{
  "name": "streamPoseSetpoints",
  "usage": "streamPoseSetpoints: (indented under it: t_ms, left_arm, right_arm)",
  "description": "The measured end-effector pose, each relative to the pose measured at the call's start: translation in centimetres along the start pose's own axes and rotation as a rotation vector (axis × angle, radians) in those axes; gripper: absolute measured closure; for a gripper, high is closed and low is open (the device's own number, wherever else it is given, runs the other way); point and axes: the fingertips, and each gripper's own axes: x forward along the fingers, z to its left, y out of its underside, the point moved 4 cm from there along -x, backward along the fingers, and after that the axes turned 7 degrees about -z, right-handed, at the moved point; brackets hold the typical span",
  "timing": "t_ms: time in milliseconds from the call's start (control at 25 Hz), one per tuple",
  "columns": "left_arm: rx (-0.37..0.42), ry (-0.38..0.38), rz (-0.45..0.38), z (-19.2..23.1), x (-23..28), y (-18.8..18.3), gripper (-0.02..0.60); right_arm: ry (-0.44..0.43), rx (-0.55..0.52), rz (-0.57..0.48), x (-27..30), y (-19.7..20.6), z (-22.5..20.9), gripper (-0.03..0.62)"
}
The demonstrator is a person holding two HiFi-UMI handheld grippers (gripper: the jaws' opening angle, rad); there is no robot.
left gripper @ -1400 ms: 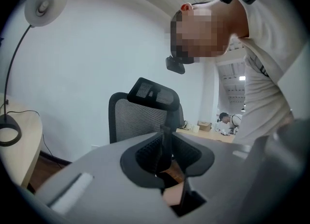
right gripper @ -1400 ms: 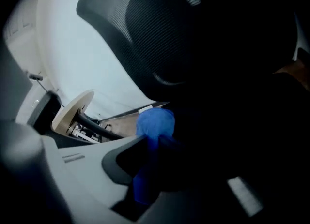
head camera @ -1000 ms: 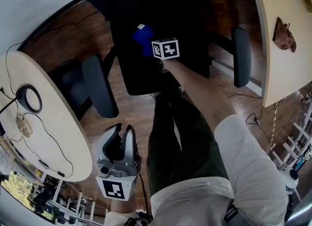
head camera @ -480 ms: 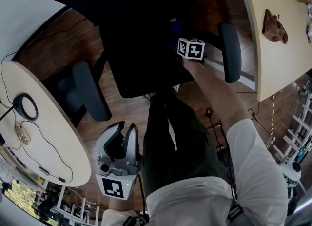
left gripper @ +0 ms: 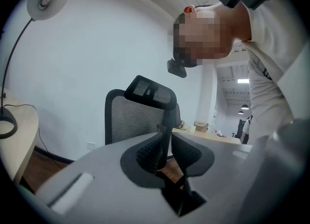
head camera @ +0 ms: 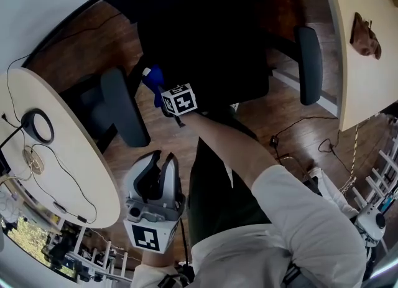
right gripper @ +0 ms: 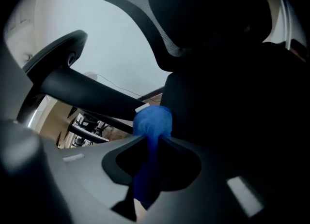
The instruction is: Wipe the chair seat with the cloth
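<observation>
The right gripper has its jaws clamped on the blue cloth at the left edge of the chair seat. The left gripper, near, holds nothing, its jaws slightly apart.

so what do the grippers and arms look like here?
Left gripper: pale grey shell, black ribbed fingers, white cube with black square markers. Right gripper: same grey build, same kind of cube. White short sleeve on the right arm.

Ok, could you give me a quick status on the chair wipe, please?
Right gripper shut on cloth. Left gripper open, empty, held low. Cloth at seat edge; armrest close alongside.
</observation>
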Motion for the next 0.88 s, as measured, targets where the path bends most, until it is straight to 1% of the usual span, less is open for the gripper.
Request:
streamPoseSetpoints:
  t_ms: [80,160,240,400,520,680,720,800,880]
  left_arm:
    - [0.003,-0.006,0.008,0.1,-0.5,0.5,0.391]
    - [0.007,-0.007,0.011,0.0,-0.6,0.6,0.391]
    - [0.019,0.005,-0.009,-0.4,-0.1,-0.2,0.391]
    - [0.020,0.036,-0.051,-1.4,1.5,-1.3,0.392]
    - [0.016,0.040,-0.055,-1.9,2.3,-1.1,0.391]
    - [0.012,0.046,-0.040,-2.1,2.5,-0.4,0.391]
    - [0.012,0.048,-0.035,-2.1,2.5,-0.1,0.391]
    - [0.010,0.048,-0.027,-2.2,2.5,0.3,0.392]
    - [0.001,0.035,-0.019,-2.1,2.2,0.6,0.391]
  right_arm:
    - [0.005,-0.021,-0.005,-0.1,-0.3,-1.2,0.523]
    - [0.006,-0.080,-0.013,-1.1,-1.2,-2.6,0.523]
    - [0.041,-0.106,-0.026,-3.1,-1.9,-5.5,0.523]
    - [0.186,-0.115,-0.044,-9.1,-3.0,-14.7,0.525]
    - [0.292,-0.116,-0.073,-14.9,-4.1,-21.2,0.525]
    - [0.448,-0.079,-0.111,-22.3,-4.9,-28.0,0.525]
    - [0.474,-0.074,-0.113,-23.5,-4.9,-29.1,0.525]
    - [0.486,-0.081,-0.118,-24.2,-5.0,-29.5,0.523]
    - [0.450,-0.080,-0.147,-22.9,-5.5,-27.4,0.523]
